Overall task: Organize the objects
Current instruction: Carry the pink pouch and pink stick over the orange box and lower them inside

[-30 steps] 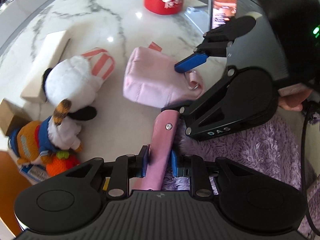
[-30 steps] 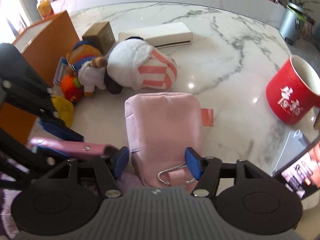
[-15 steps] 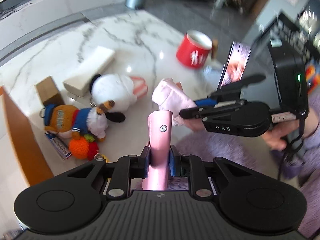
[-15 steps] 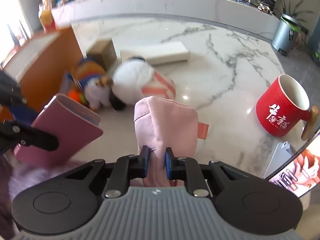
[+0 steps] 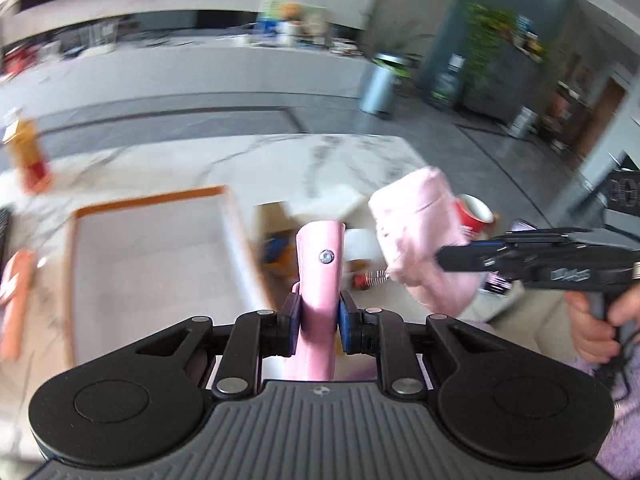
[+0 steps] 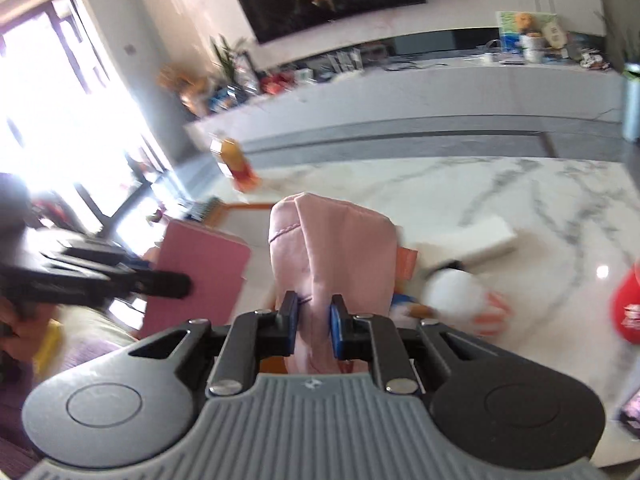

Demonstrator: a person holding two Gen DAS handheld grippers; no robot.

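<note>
My left gripper (image 5: 319,320) is shut on a flat pink case (image 5: 320,264) with a silver snap, held on edge above the table. In the right wrist view the same pink case (image 6: 200,276) hangs at the left, clamped by the left gripper (image 6: 176,285). My right gripper (image 6: 313,324) is shut on a soft pale-pink pouch (image 6: 336,248), lifted off the marble. From the left wrist view the pink pouch (image 5: 420,236) hangs to the right in the right gripper (image 5: 444,258). An orange-rimmed white tray (image 5: 152,260) lies below and to the left.
On the marble table (image 6: 520,200) lie a white plush toy (image 6: 452,292), a white box (image 6: 488,240) and a red mug (image 6: 628,308). An orange bottle (image 6: 236,160) stands near the far edge. A person's hand (image 5: 596,320) holds the right gripper's handle.
Both grippers rose off the table with their loads. The right gripper closed on the pink pouch and lifted it. The left gripper rolled, swinging the pink case over toward the tray.
</note>
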